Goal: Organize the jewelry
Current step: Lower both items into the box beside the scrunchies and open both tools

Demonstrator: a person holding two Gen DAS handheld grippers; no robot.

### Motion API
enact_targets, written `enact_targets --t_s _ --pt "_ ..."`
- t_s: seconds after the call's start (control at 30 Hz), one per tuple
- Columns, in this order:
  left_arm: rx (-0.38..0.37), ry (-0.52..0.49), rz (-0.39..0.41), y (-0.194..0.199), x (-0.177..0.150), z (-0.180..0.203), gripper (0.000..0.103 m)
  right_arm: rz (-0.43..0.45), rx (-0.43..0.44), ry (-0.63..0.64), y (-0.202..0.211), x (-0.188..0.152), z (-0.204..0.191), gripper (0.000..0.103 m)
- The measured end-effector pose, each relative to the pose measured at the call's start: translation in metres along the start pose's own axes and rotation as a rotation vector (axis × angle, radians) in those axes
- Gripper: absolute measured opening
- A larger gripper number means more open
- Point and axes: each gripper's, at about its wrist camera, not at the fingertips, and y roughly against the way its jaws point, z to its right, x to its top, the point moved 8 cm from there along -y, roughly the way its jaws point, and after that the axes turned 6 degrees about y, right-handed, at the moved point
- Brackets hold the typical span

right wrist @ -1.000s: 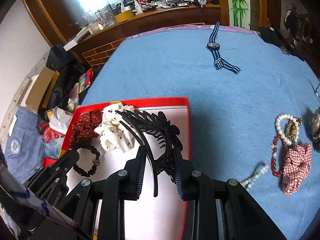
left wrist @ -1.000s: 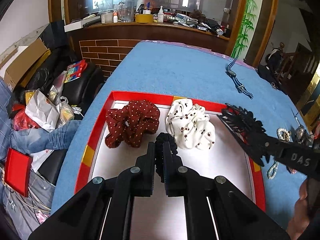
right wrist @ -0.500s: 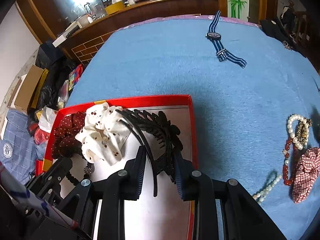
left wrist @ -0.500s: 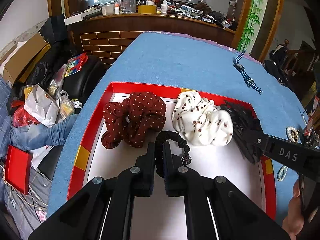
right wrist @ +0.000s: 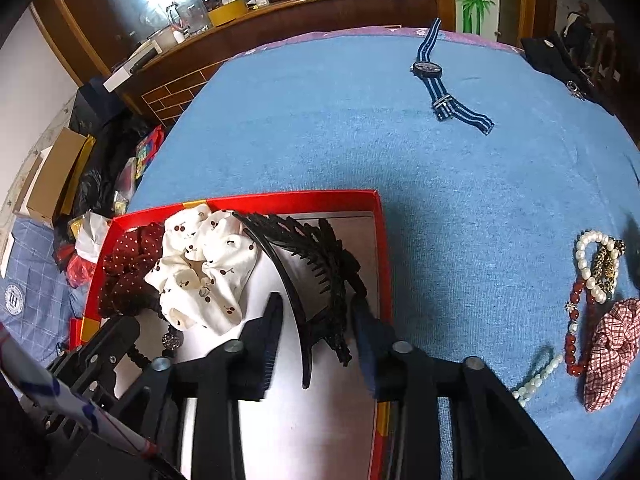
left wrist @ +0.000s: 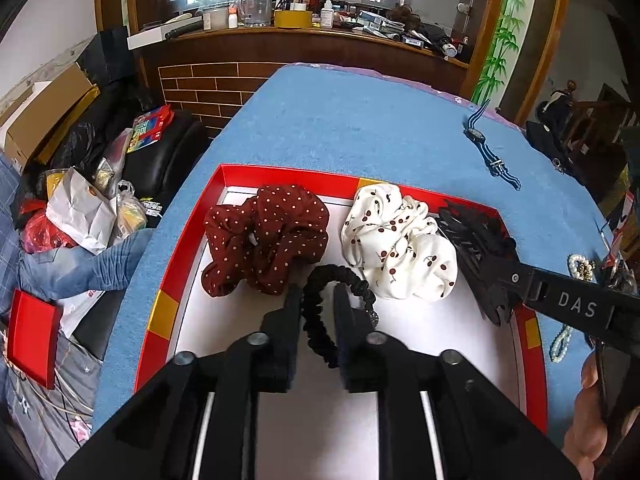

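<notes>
Partly hidden: black hair tie (left wrist: 320, 312).

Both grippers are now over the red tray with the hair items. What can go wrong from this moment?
1. The left gripper has just been opening, with the black hair tie between its fingers; the tie may snag and lift out on withdrawal.
2. The right gripper has also been opening around the black hair claw, which may tip against the white cherry scrunchie.
3. The grippers sit close over the red tray and may collide.
</notes>
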Motion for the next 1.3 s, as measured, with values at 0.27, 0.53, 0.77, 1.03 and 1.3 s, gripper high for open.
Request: enact_targets --t_s 0.27,0.53,0.77,1.03,1.3 --pt "0.003 -0.002 0.013 0.009 0.001 0.003 0.023 0.023 0.028 -0.004 0.018 0.001 -0.001 0.046" --pt "-0.005 -0.008 0.041 0.031 0.000 0.012 0.026 0.053 0.063 -0.001 0.046 -0.010 0.000 0.046" --pt "-0.037 -0.042 0.080 0.060 -0.012 0.041 0.034 0.074 0.096 -0.014 0.077 -0.036 0.018 0.046" --pt "-0.095 -0.131 0.076 0.079 -0.041 0.103 0.035 0.102 0.096 -0.051 0.108 -0.063 0.061 0.046" --pt "-0.120 -0.227 0.043 0.079 -0.071 0.160 0.036 0.126 0.084 -0.131 0.131 -0.092 0.123 0.046"
